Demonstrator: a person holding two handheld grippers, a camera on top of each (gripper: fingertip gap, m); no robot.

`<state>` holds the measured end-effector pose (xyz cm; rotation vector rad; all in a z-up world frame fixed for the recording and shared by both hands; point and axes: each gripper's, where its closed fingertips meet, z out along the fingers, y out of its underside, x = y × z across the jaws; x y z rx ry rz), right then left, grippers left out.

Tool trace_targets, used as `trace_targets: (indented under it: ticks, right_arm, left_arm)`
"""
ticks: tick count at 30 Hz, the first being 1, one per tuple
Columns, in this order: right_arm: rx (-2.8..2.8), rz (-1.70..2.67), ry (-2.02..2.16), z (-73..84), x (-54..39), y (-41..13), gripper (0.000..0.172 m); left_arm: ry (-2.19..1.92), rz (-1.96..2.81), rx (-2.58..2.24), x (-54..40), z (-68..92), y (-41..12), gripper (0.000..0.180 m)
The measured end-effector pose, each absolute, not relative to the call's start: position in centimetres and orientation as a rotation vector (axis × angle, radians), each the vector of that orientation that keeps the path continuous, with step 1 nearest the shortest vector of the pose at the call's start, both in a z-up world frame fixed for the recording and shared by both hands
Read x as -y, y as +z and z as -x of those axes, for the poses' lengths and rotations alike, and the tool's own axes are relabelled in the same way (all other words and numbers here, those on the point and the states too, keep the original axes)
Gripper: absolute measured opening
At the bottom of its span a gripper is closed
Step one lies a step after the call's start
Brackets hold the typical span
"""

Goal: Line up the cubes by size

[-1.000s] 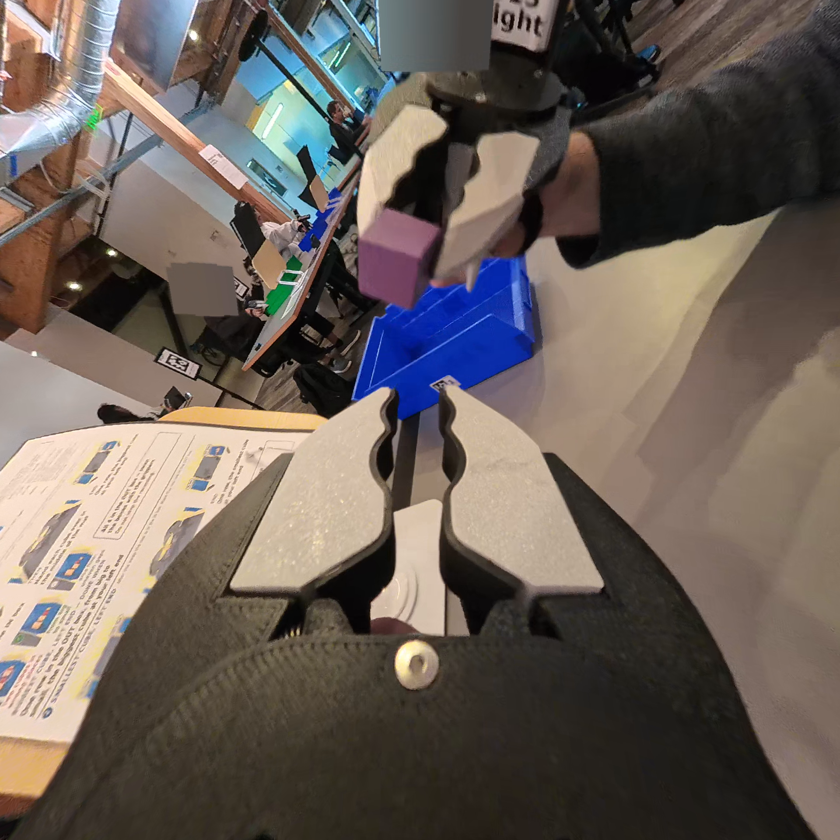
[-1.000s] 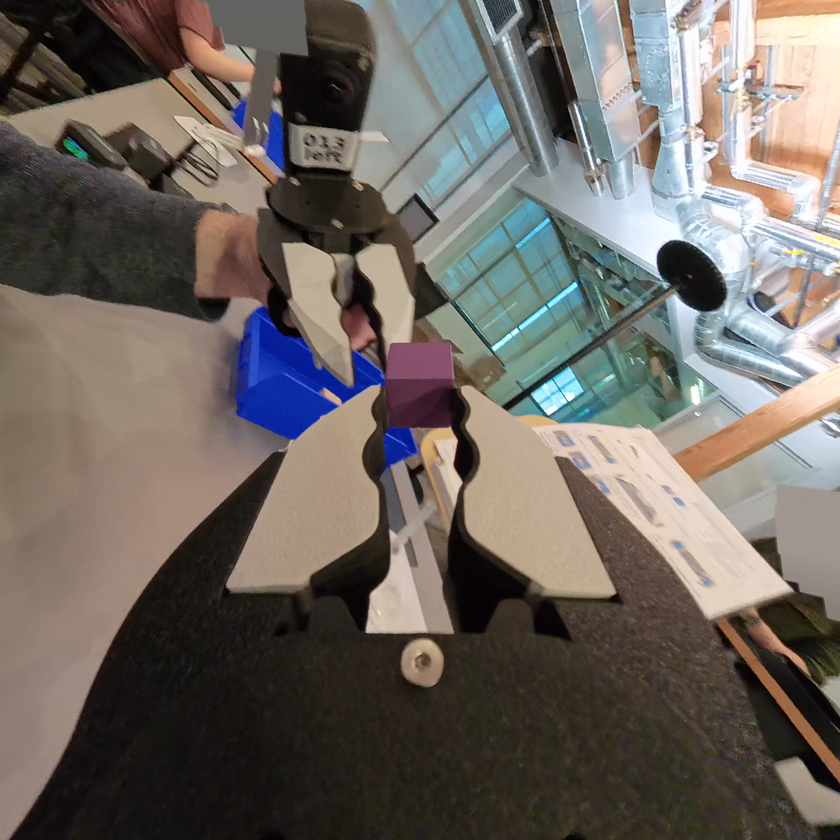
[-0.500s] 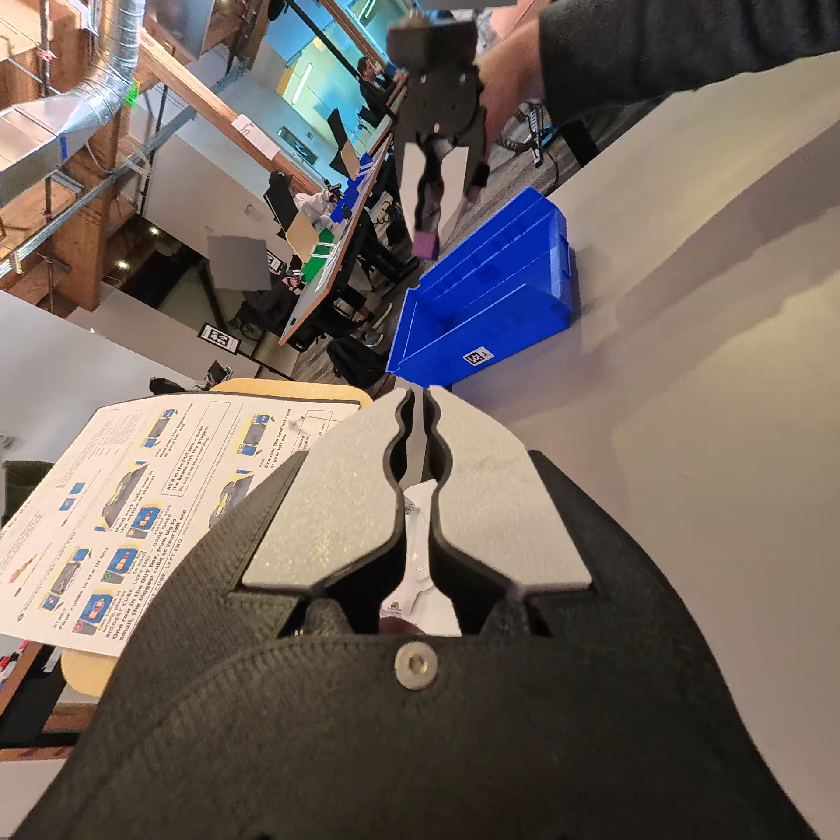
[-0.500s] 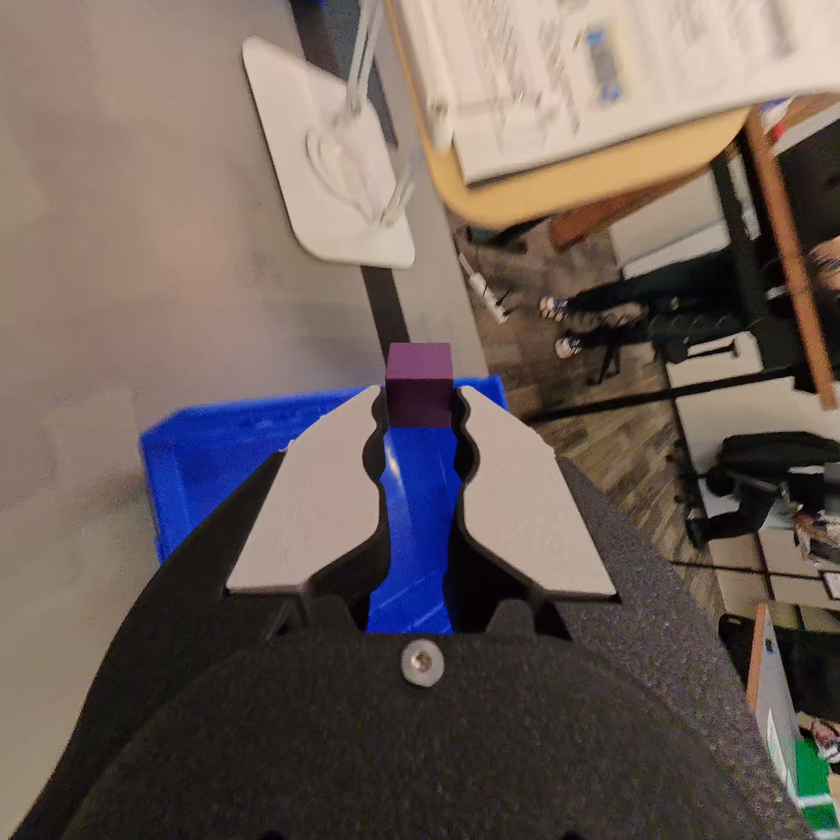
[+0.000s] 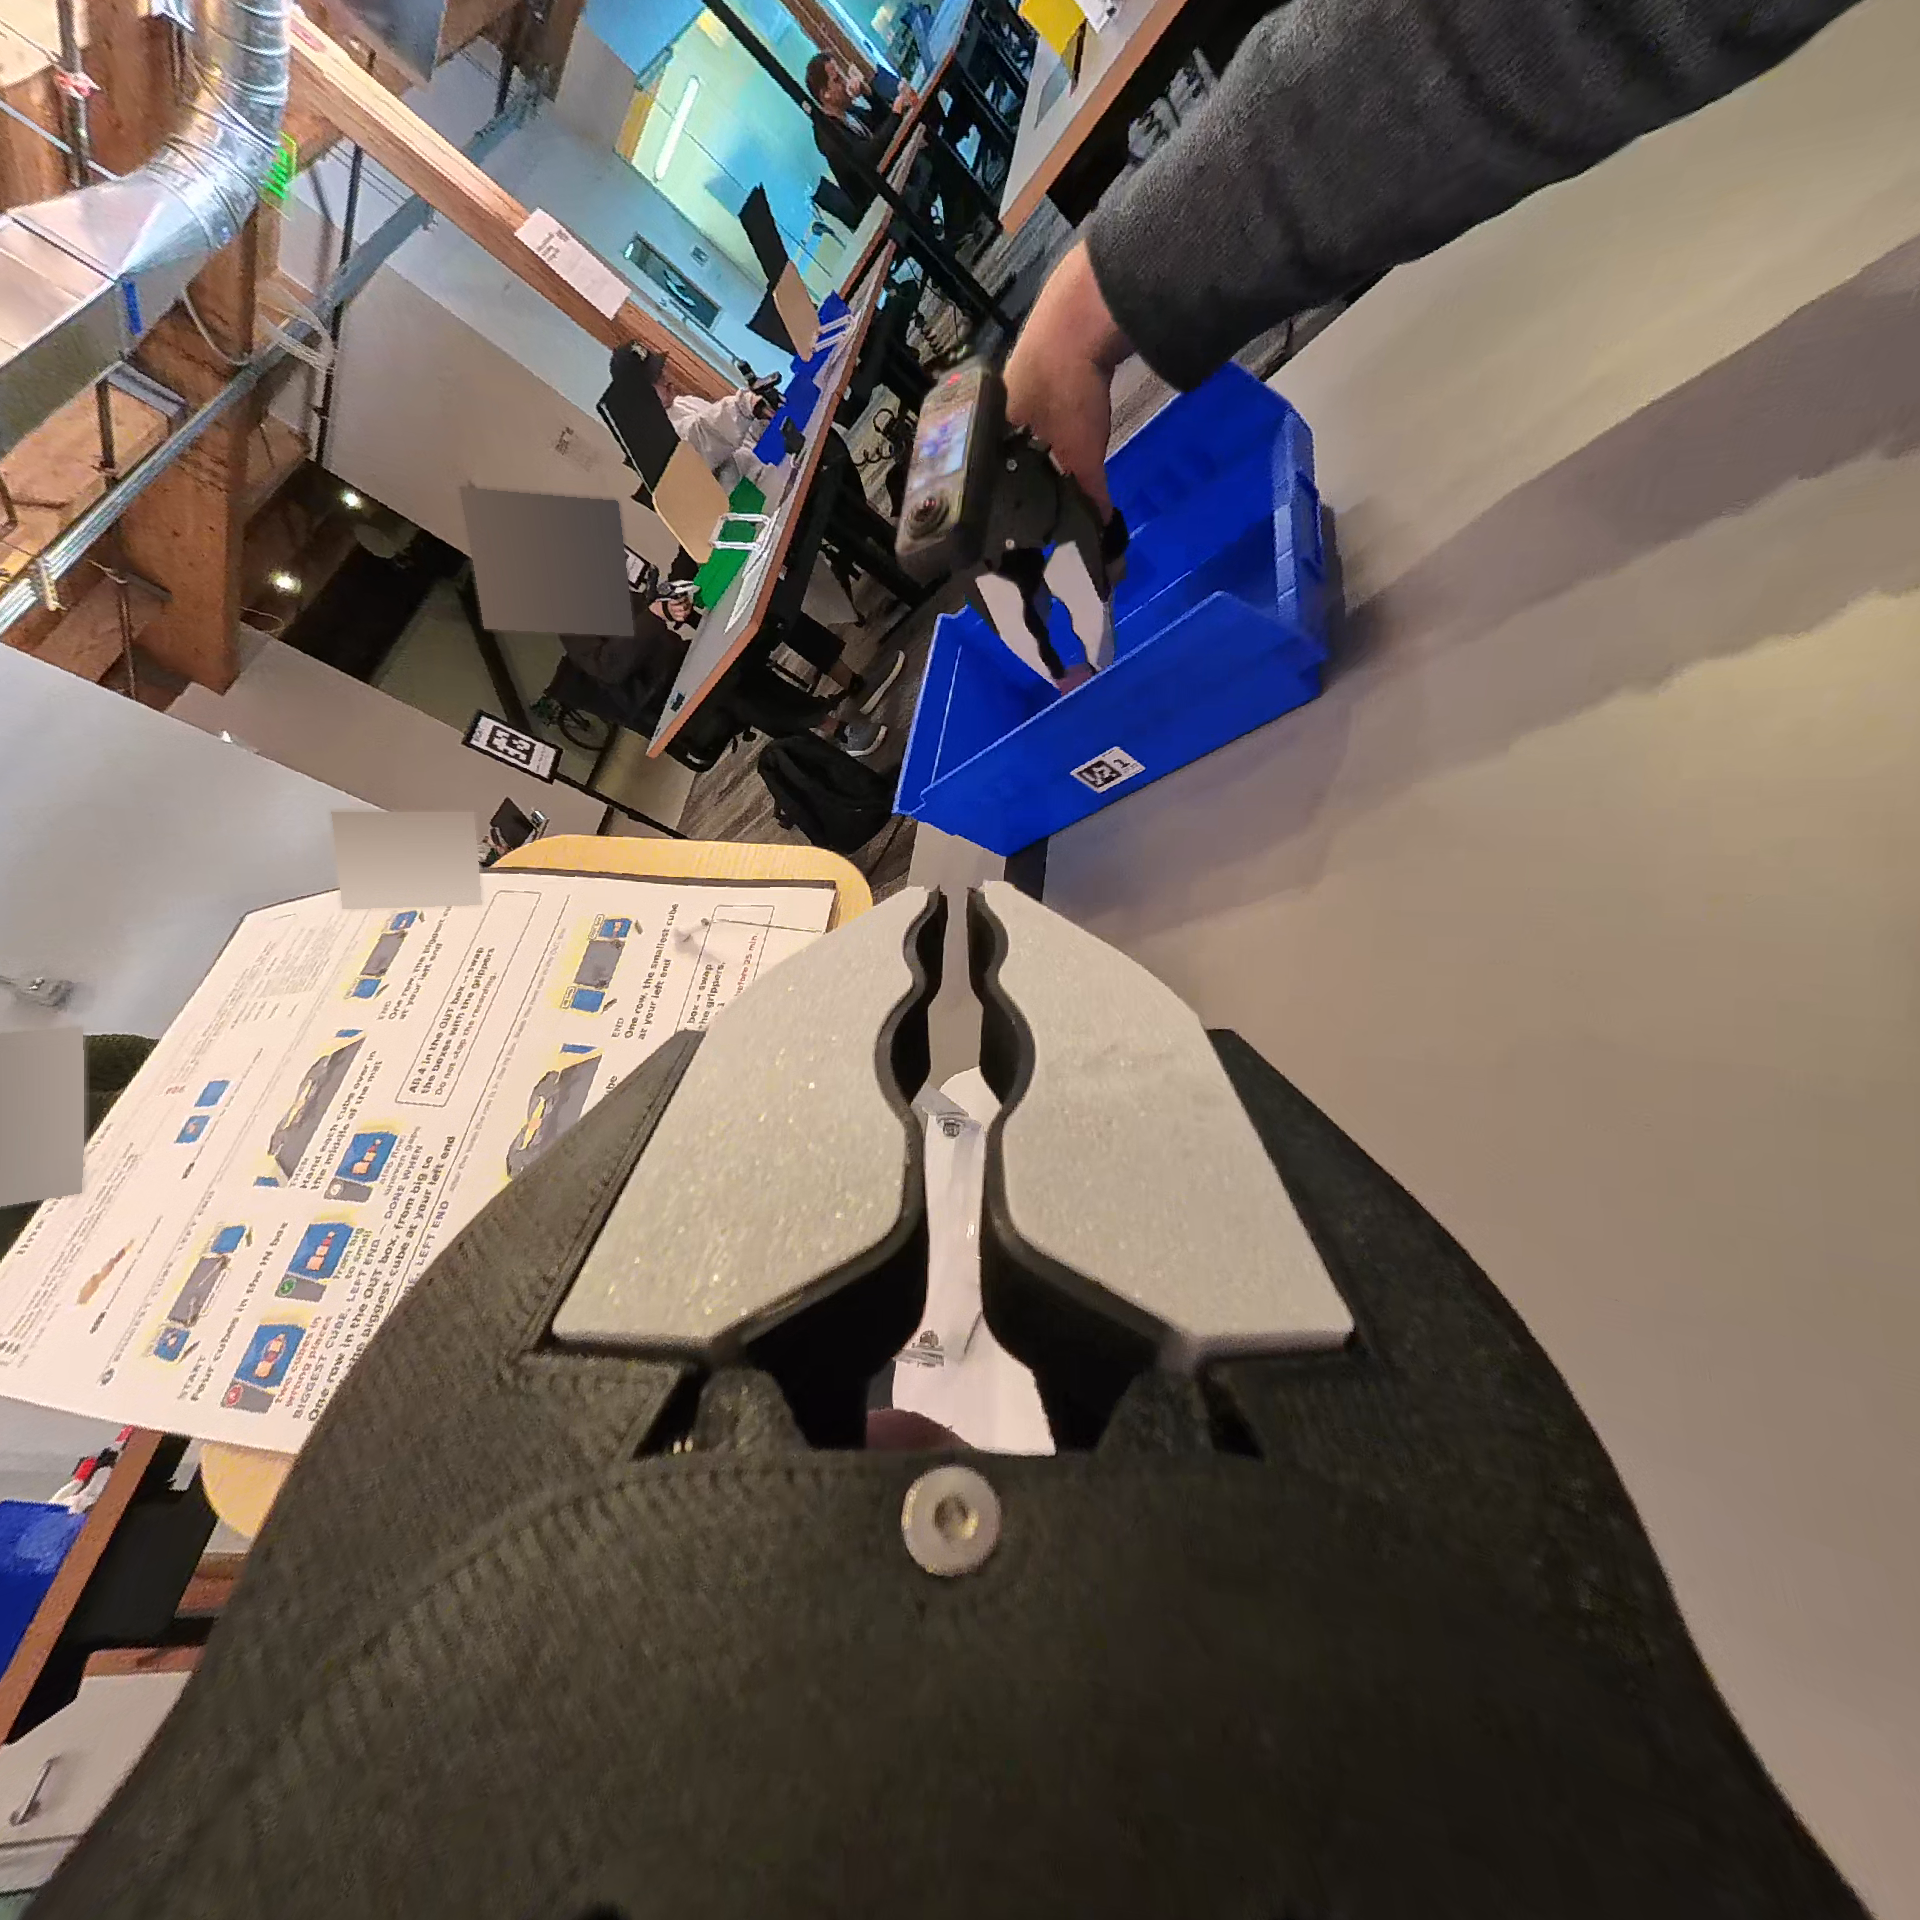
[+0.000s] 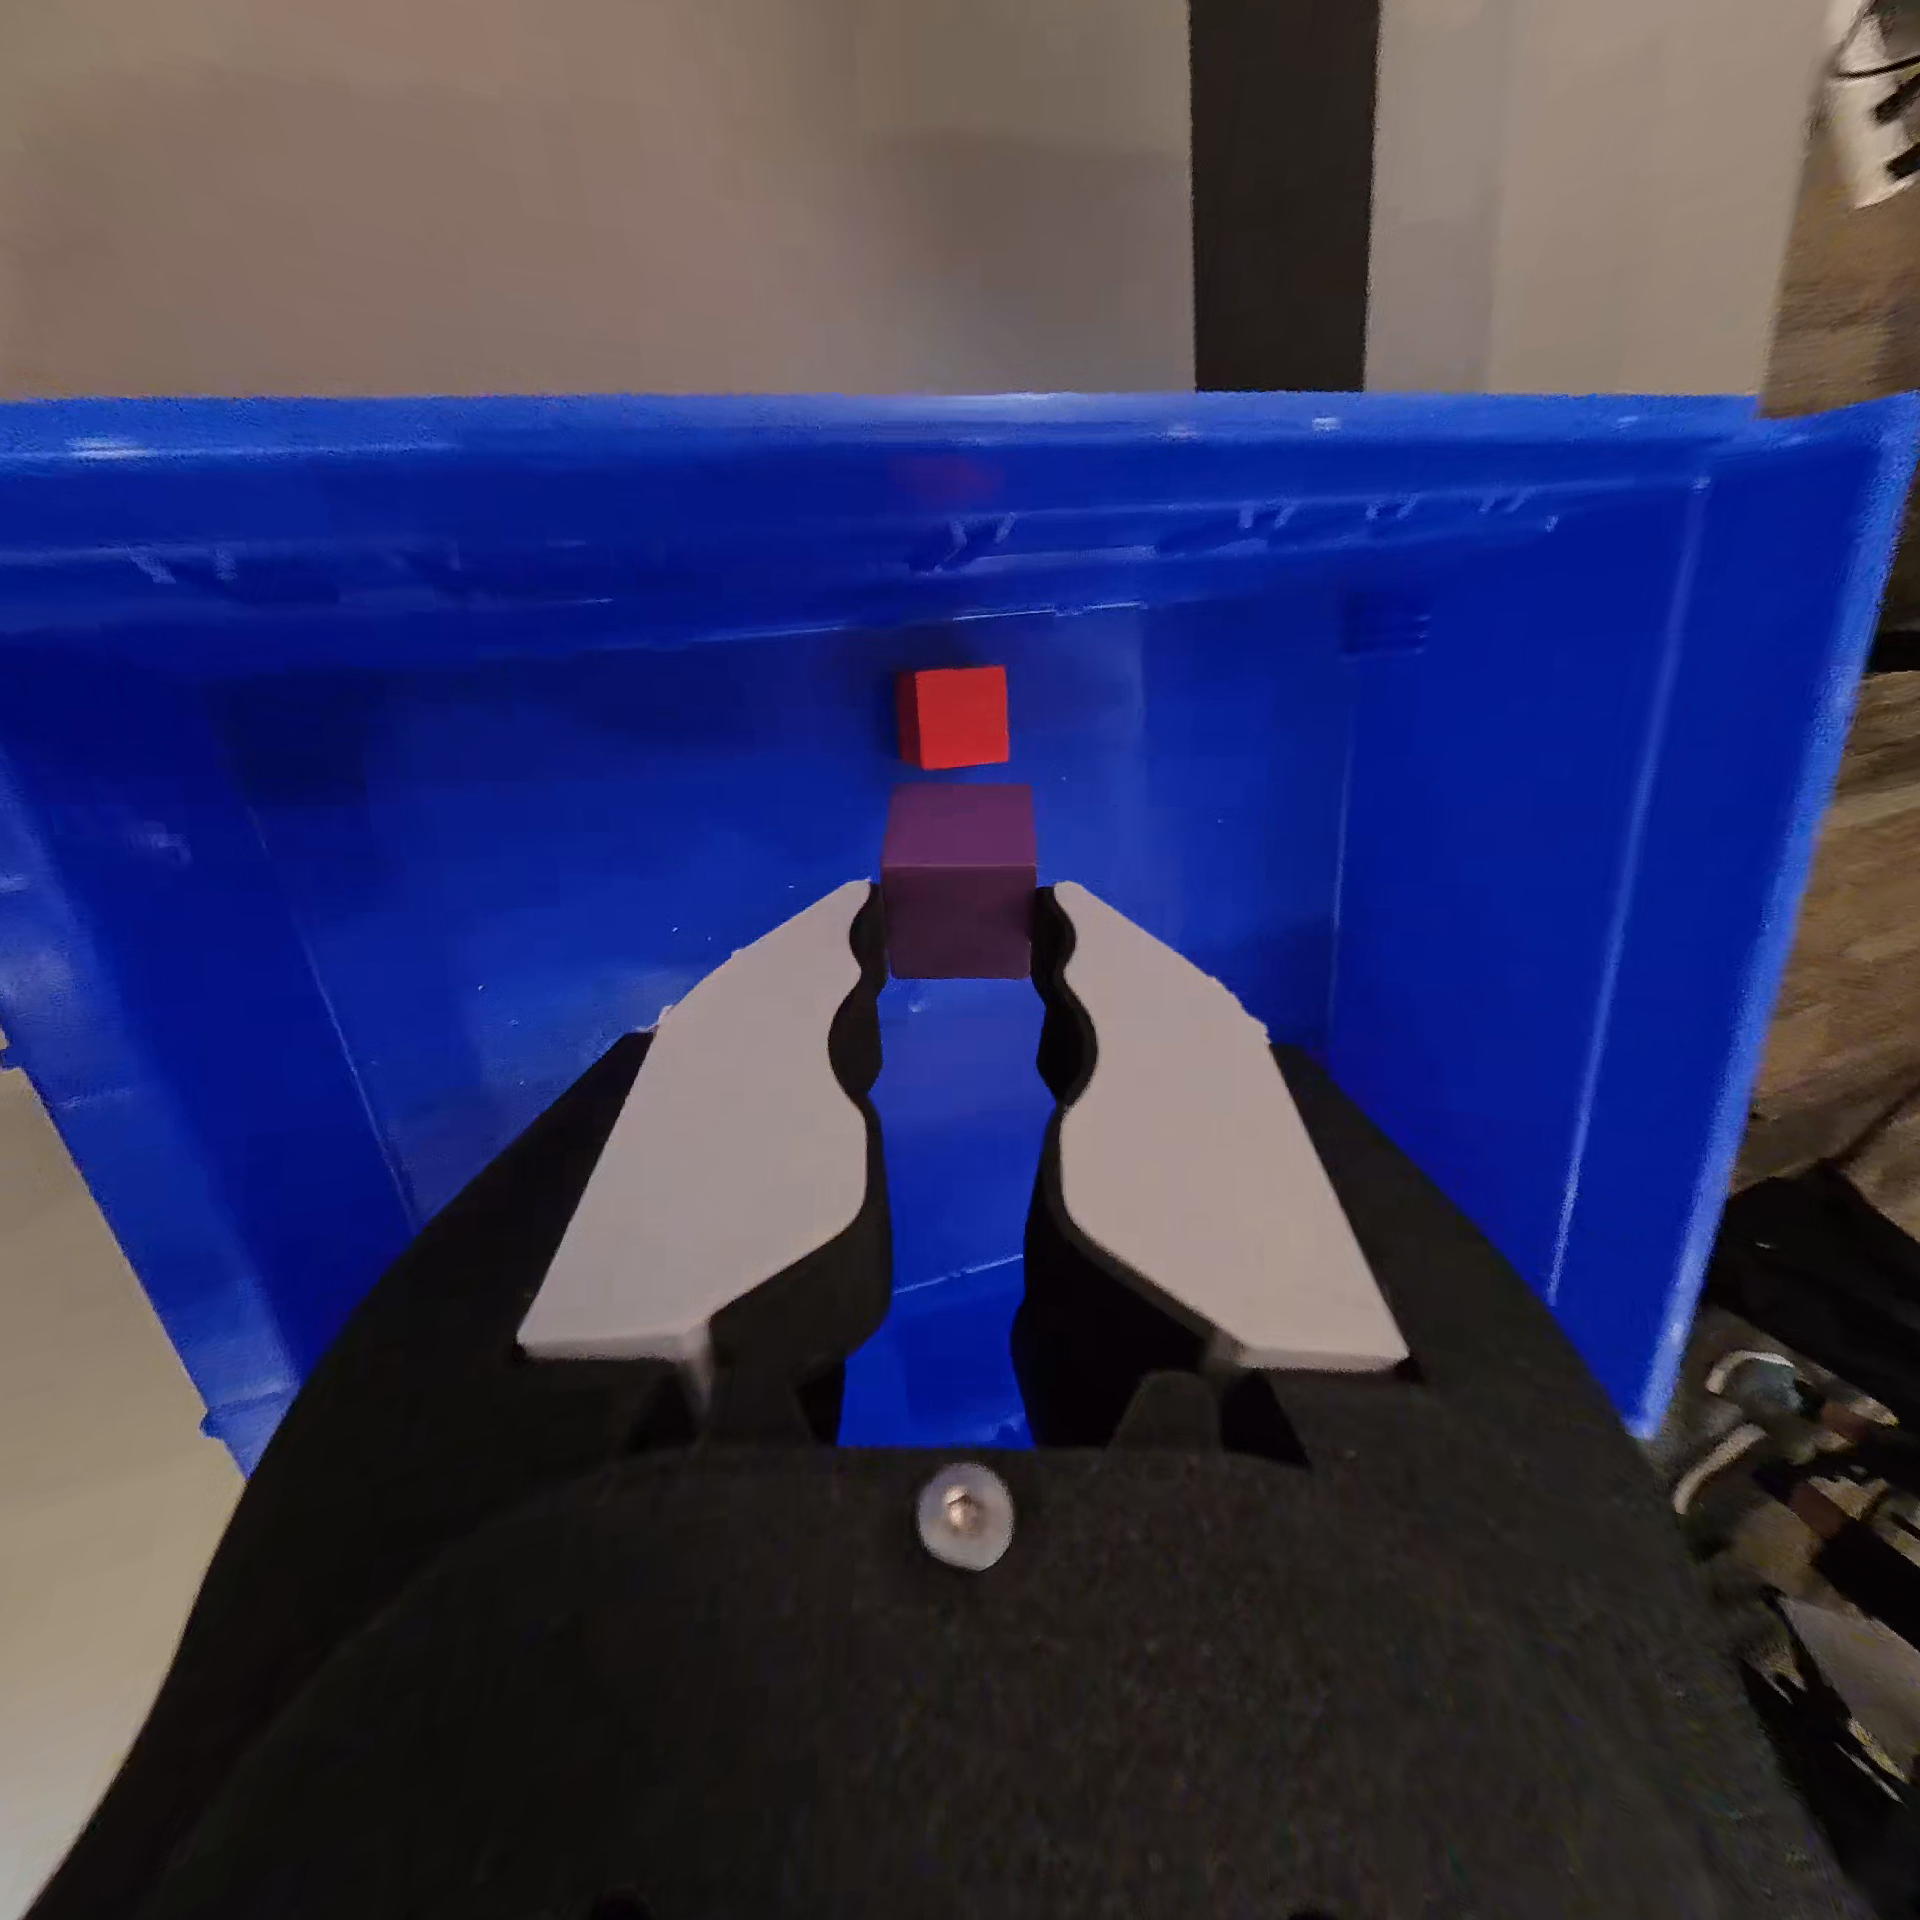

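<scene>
The left gripper is clenched on nothing, its body hiding much of the instruction sheet. The right gripper grips a purple cube inside the blue bin, pads pressed to its sides, just before a red cube on the bin floor; the bin's edges are blurred.
</scene>
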<state>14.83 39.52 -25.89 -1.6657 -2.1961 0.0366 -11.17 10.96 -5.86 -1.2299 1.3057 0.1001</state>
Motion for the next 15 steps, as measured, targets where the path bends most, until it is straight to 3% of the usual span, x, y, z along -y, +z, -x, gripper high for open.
trace_targets:
  ticks: [15]
  right_arm:
    - [2.423,1.776,-0.05,-15.5,-40.6,-29.8,0.027]
  left_arm:
    - [0.113,1.24,-1.322,-11.0,11.1,-6.2,0.004]
